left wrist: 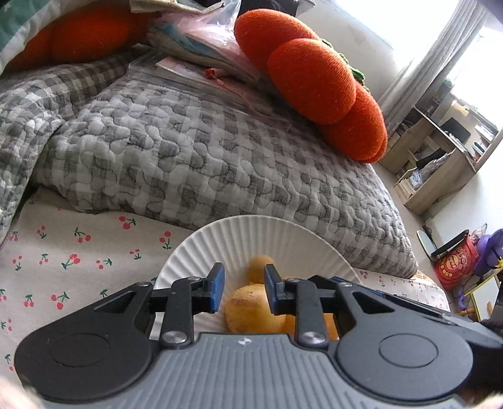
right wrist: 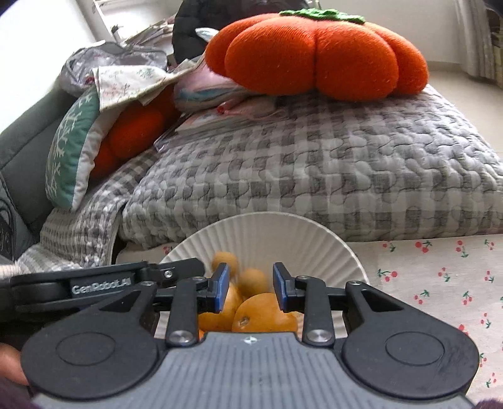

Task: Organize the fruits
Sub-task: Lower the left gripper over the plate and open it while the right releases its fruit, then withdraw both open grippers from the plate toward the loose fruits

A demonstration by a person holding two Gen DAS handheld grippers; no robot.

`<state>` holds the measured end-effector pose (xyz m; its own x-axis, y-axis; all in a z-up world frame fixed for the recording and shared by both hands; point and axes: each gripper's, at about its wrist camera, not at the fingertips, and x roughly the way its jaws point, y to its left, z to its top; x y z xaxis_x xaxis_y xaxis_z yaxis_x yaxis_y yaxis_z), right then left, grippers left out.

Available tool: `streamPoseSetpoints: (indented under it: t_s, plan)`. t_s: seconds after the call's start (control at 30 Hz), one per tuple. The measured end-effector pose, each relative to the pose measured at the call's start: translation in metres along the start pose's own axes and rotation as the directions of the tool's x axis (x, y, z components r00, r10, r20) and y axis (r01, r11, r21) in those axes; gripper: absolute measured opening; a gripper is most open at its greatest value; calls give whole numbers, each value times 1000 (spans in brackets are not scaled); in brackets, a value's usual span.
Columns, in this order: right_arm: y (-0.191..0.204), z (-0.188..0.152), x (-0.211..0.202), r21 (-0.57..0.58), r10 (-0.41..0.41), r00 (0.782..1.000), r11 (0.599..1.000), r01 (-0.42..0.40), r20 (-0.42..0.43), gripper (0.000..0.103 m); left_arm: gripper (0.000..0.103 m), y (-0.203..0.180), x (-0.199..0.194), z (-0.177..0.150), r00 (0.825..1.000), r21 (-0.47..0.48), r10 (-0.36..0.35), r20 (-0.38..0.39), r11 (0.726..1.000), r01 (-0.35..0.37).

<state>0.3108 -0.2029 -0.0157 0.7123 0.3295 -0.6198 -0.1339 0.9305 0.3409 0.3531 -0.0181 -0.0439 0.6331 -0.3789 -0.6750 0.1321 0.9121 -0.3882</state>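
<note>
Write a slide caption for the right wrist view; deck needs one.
Open right gripper above yellow-orange fruits on white ribbed plate.

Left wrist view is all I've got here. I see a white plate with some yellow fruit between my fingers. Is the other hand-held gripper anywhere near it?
Observer: Yes. The right hand-held gripper hangs open over the same white plate, with nothing between its fingers.
Operator: What fruit does it see?
Observer: A large orange lies right under it, stem end facing the camera, with smaller yellowish fruit behind.
Operator: Anything on the pumpkin cushion that I miss?
Observer: Its green stem top shows in full in the right wrist view.
Operator: Does my gripper show there?
Observer: Yes, the left hand-held gripper comes in from the left edge, its body reaching the plate's rim.
</note>
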Motion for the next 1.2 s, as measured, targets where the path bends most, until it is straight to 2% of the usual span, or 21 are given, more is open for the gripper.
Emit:
streamPoseSetpoints:
  t_s: [0.17, 0.3, 0.43, 0.5, 0.7, 0.87, 1.2]
  plan:
    - [-2, 5, -12, 40, 0, 1000, 999, -1, 9, 29, 20, 3, -16, 4, 1000, -28, -11, 13, 1000, 12]
    - [-1, 7, -24, 59, 6, 1000, 998, -6, -1, 29, 20, 3, -31, 5, 1000, -42, -22, -9, 999, 22]
    - [10, 1, -31, 45, -17, 1000, 999, 18, -24, 29, 21, 0, -48, -2, 1000, -35, -15, -23, 999, 14]
    - [17, -3, -35, 19, -35, 999, 999, 35, -34, 29, 21, -5, -57, -7, 1000, 0, 0, -25, 1000, 0]
    - [36, -16, -59, -67, -72, 996, 995, 69, -47, 33, 22, -16, -86, -31, 997, 101, 76, -8, 992, -75]
    - [50, -33, -84, -116, -80, 995, 991, 73, -57, 33, 22, -20, -109, -58, 994, 163, 108, -23, 981, -103]
    - [70, -69, -136, -154, -50, 997, 987, 40, -58, 34, 24, -16, -149, -105, 994, 126, 98, -57, 988, -90]
